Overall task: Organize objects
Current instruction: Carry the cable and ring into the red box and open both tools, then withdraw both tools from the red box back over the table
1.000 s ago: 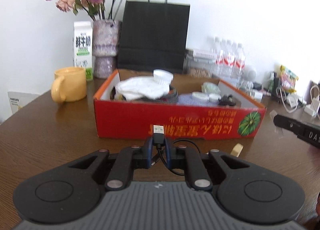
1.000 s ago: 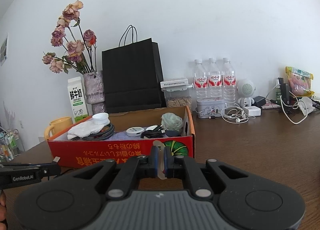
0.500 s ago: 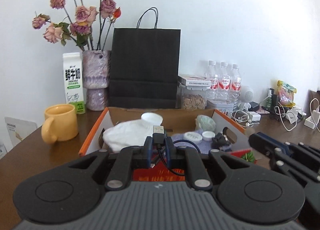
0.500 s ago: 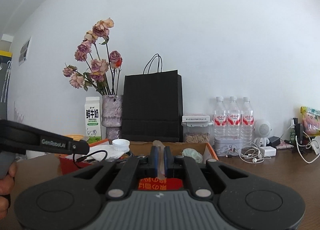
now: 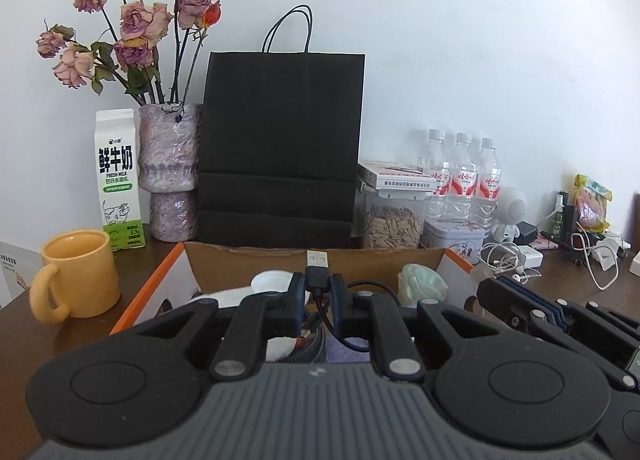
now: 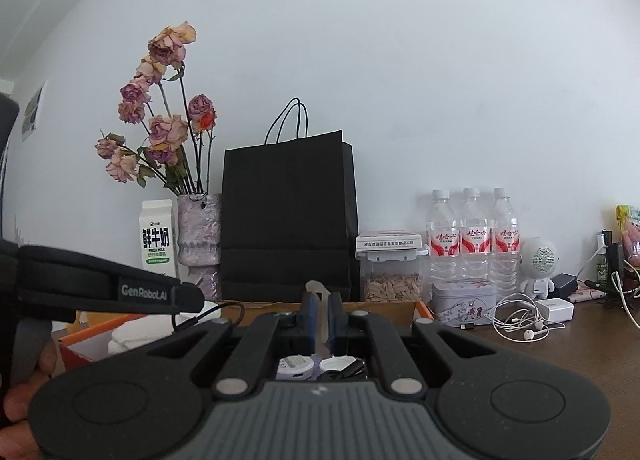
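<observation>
Both my hands have travelled from in front of the cardboard box [image 5: 320, 256] to above it. My left gripper [image 5: 318, 292] still pinches the black USB cable [image 5: 317, 266]; my right gripper [image 6: 320, 310] stays clamped on a small translucent piece [image 6: 318, 288]. Dropping both inside seems next.

Plain white wall [image 6: 400, 80] behind everything – evenly lit, soft daylight by the look of it. The furniture is just a dark brown wooden table [image 6: 568, 356] pushed up against that wall, grain visible.
</observation>
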### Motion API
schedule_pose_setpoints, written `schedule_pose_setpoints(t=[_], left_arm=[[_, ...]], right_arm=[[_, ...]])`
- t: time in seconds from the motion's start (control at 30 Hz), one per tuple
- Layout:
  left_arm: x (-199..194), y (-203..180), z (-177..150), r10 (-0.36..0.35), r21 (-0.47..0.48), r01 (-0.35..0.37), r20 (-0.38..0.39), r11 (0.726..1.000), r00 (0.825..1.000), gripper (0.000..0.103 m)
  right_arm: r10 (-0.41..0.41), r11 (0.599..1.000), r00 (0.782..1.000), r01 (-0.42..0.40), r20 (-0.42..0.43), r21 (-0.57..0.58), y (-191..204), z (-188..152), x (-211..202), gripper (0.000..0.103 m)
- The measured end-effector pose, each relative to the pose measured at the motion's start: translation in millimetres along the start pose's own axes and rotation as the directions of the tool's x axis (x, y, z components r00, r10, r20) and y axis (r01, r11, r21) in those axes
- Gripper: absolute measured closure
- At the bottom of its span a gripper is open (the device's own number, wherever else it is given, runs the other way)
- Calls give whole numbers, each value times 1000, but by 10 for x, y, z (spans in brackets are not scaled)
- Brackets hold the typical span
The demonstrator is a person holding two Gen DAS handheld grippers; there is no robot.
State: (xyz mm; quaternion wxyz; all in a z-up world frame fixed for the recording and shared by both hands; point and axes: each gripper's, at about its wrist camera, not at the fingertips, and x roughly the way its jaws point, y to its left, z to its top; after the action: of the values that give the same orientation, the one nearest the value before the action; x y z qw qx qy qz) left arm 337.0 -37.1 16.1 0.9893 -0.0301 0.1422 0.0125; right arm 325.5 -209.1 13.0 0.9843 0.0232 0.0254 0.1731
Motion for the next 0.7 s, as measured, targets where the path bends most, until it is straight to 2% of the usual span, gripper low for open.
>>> schedule_pose_setpoints(t=[0.23,0.5,0.53,0.57,0.63,0.67,0.7], left_arm=[[284,12,23,-19,21,19,3,1000,1000,89],[375,61,0,-40,39,40,14,998,999,89],[375,64,-6,-37,41,36,20,998,999,89],[373,67,-12,-31,41,30,24,999,999,86],[365,84,-24,-22,32,21,28,999,999,61],[354,92,-31,-17,25,16,37,1000,999,41],[335,101,-35,-8,20,7,53,1000,999,29]], right_arm=[[28,999,999,-27,-18,33,-152,10,235,98],[49,998,997,-46,-59,54,-243,2,373,98],[48,998,997,-45,-63,53,-245,-3,381,94],[48,998,996,-44,-69,54,-245,-4,390,93],[39,998,996,-35,-81,54,-247,-10,397,87],[36,998,996,-32,-87,47,-238,-6,397,82],[36,999,995,-33,-89,42,-230,-8,395,68]])
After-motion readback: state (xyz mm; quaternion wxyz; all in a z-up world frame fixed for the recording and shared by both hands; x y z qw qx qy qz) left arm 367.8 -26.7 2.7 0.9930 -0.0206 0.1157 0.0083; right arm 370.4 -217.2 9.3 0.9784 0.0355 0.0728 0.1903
